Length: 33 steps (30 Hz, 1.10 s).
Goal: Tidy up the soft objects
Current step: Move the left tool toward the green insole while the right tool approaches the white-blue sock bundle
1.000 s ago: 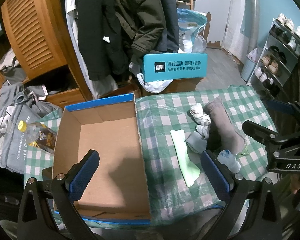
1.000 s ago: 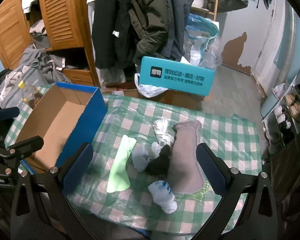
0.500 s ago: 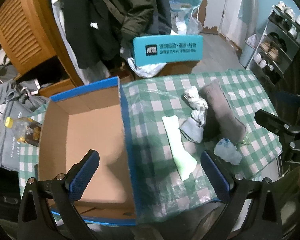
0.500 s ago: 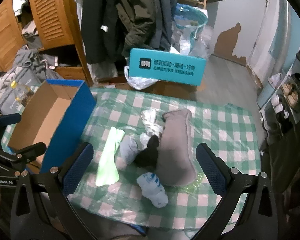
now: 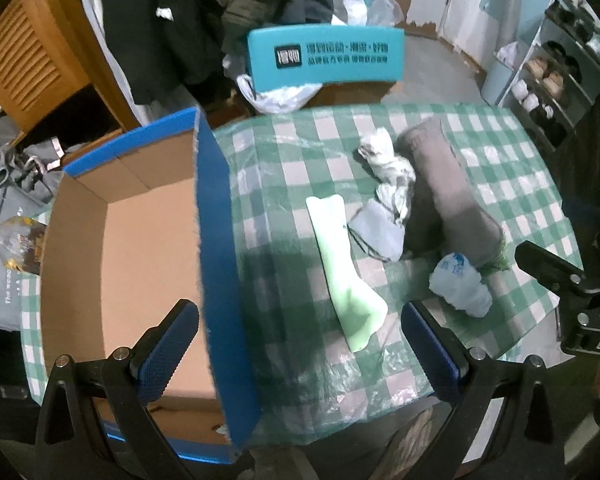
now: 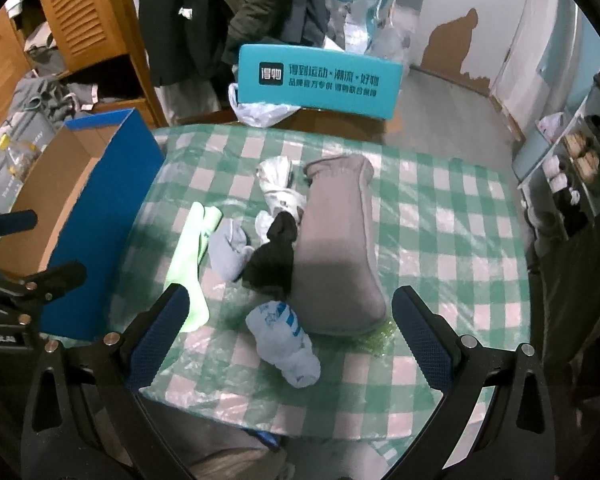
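Your left gripper (image 5: 300,340) and right gripper (image 6: 290,332) both hover with jaws spread wide, holding nothing. The socks lie mid-worktop (image 6: 440,216): the pale green sock (image 5: 346,272) nearest the open cardboard box (image 5: 140,240) at the left edge, the big grey sock (image 6: 336,248) beside the small white-and-blue one (image 6: 284,340).

light: pretty dim, cool indoor
glare: shiny clear plastic over green checked tablecloth (image 6: 440,248)
edges: fisheye bend, black corners

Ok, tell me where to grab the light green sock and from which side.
Take the light green sock across its narrow middle, coming straight down from above. It lies flat and stretched out, clear of the pile, so open fingers can straddle its width there.
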### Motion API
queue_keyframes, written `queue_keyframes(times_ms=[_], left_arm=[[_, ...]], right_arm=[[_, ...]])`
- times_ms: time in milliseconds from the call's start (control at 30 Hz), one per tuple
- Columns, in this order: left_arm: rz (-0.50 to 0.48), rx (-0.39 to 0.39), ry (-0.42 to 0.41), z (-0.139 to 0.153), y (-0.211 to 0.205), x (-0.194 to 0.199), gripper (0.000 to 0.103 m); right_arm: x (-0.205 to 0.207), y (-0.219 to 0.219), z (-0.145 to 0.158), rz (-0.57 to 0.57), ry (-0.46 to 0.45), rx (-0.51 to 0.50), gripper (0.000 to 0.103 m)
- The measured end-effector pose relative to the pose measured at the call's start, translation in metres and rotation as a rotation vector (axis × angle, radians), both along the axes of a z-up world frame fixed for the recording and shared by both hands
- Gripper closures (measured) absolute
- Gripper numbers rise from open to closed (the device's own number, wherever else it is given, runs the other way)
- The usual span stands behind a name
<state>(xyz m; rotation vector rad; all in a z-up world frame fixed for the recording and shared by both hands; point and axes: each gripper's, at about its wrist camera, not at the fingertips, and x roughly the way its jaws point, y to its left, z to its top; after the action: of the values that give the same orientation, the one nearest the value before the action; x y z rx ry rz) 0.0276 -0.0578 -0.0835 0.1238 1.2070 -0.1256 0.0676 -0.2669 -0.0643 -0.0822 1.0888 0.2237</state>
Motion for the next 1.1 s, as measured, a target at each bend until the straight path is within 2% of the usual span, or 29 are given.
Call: queue_keyframes(times_ms=[400, 633, 1100], left_arm=[[-0.004, -0.024, 0.061, -0.027, -0.014, 0.008, 0.001], [-0.027, 0.006, 0.081, -0.044, -0.027, 0.012, 0.001], [-0.006, 0.0, 0.135, -0.071, -0.022, 0.024, 0.001]], right_arm=[[0.001, -0.006, -0.026, -0.003, 0.062, -0.007, 0.004], [0.003, -0.009, -0.036, -0.007, 0.082, -0.013, 0.006], [0.007, -0.014, -0.053, -0.014, 0.126, -0.017, 0.006]])
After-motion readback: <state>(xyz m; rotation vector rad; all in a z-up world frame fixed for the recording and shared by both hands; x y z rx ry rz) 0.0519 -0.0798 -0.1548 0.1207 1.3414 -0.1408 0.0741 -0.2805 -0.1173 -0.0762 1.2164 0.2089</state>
